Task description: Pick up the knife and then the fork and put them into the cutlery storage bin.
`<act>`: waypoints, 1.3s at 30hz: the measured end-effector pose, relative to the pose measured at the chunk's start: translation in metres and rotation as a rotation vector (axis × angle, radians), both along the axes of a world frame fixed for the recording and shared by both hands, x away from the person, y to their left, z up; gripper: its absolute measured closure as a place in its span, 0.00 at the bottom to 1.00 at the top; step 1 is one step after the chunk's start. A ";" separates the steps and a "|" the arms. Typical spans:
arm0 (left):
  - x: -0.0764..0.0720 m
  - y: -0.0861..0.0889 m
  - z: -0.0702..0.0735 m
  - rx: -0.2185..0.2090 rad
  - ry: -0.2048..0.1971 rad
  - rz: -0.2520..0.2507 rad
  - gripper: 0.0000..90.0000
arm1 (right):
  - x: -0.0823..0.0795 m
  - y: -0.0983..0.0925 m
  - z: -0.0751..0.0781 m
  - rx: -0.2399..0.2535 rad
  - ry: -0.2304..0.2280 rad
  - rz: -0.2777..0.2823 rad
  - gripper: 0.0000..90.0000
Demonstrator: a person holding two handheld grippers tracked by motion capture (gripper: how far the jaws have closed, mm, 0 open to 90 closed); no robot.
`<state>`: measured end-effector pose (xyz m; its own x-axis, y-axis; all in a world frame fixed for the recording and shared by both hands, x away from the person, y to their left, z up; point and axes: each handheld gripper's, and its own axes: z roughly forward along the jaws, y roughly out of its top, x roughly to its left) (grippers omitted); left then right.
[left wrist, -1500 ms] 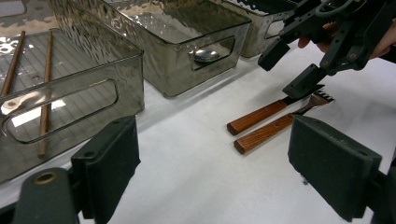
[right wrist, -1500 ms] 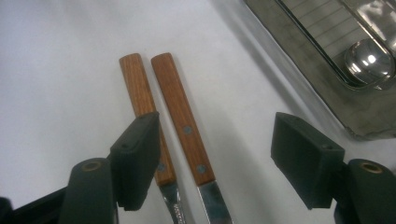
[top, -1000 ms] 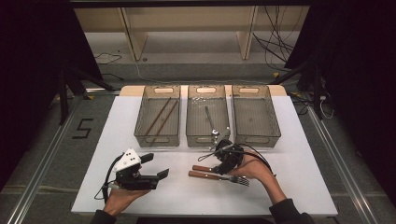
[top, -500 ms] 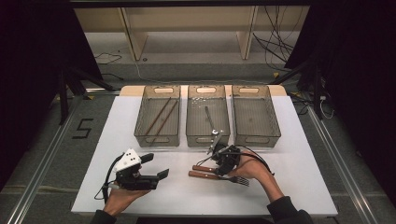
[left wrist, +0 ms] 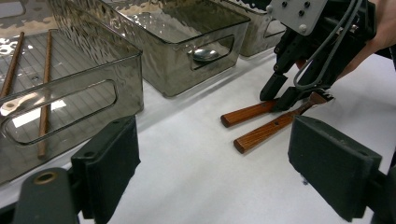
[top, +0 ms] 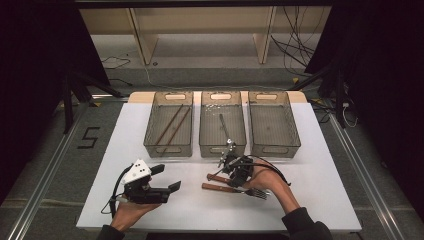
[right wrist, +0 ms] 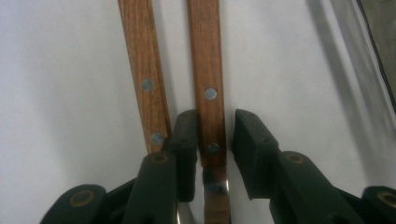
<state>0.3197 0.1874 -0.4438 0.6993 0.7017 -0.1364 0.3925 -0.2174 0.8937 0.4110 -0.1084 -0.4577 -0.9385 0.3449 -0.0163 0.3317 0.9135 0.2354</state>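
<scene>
You have two wooden-handled utensils lying flat on the white table, just in front of the middle bin. The fork is the one farther from the bin, tines pointing right. The other utensil lies between fork and bin, nearly parallel and just beside the fork. Each brown handle carries metal rivets and joins a steel neck.

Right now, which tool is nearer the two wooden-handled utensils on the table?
Right. The right tool is down on the wooden-handled utensils, its jaws straddling one handle. The left tool sits off to their left, open, touching nothing.
</scene>
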 end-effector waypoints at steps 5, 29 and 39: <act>0.000 0.000 0.000 0.001 0.000 -0.001 0.18 | 0.002 0.003 0.000 -0.019 0.007 0.005 0.84; -0.001 -0.001 0.000 0.002 0.003 -0.006 0.18 | 0.009 0.009 0.002 -0.062 0.049 0.005 0.85; -0.001 -0.001 0.000 0.004 0.003 -0.006 0.18 | 0.009 0.012 0.002 -0.088 0.051 -0.004 0.85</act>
